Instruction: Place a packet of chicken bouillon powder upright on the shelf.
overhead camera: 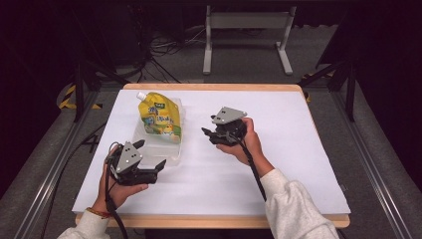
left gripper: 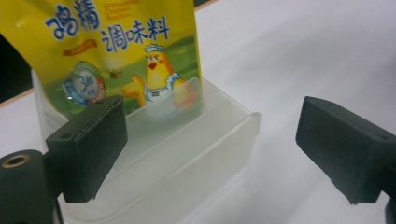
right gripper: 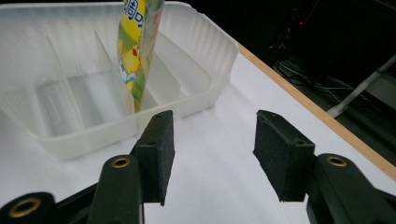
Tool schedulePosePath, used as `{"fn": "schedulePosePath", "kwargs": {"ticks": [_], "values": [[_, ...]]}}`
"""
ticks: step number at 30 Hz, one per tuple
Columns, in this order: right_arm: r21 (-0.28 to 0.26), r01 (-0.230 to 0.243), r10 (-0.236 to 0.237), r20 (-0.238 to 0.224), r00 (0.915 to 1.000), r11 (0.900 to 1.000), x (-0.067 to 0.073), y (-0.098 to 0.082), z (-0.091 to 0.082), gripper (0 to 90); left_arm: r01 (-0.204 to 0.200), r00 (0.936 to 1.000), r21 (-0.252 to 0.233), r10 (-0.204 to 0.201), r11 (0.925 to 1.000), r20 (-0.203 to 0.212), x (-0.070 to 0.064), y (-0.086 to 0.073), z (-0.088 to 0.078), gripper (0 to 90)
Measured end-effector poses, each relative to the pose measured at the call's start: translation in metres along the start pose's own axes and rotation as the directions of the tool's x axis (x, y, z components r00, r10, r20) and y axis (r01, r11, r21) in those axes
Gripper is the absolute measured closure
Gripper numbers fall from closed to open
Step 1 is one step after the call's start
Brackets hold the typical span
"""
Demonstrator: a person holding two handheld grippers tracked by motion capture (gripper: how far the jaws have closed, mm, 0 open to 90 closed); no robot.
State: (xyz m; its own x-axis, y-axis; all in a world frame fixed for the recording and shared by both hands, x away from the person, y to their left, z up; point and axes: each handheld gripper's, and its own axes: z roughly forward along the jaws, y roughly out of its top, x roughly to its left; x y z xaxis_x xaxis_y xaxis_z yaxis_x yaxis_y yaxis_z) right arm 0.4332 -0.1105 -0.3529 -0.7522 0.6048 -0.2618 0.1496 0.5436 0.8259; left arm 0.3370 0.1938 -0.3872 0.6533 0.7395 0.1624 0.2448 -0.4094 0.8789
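Pouch, yellow, stands in clear divided tray, left-far on white table, probably leaning. Left gripper spread wide beside tray; right gripper spread, empty, right of tray.

the high view looks forward and down from above the person's side, taking in the whole white table, both hands and the dark floor beyond. the left gripper view sits low and very near, looking along its own jaws at the clear divided tray and the yellow pouch standing in it, while the right gripper view looks from a little farther off, across bare table to the same tray and pouch. all three views share the tray and pouch.
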Motion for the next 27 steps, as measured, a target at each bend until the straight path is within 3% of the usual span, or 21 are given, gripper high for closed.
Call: {"fn": "schedulePosePath", "kwargs": {"ticks": [11, 27], "values": [[0.036, -0.008, 0.007, 0.024, 0.9997, 0.999, -0.013, -0.017, -0.019, 45.1, -0.052, 0.9973, 0.030, 0.050, 0.9982, 0.054, -0.019, -0.001, 0.007, 9.1], [0.099, 0.003, -0.007, 0.038, 0.9993, 0.995, -0.023, -0.041, -0.051, 38.3, -0.102, 0.9909, 0.053, 0.097, 0.9934, 0.094, -0.036, -0.003, 0.014, 8.3]]}}
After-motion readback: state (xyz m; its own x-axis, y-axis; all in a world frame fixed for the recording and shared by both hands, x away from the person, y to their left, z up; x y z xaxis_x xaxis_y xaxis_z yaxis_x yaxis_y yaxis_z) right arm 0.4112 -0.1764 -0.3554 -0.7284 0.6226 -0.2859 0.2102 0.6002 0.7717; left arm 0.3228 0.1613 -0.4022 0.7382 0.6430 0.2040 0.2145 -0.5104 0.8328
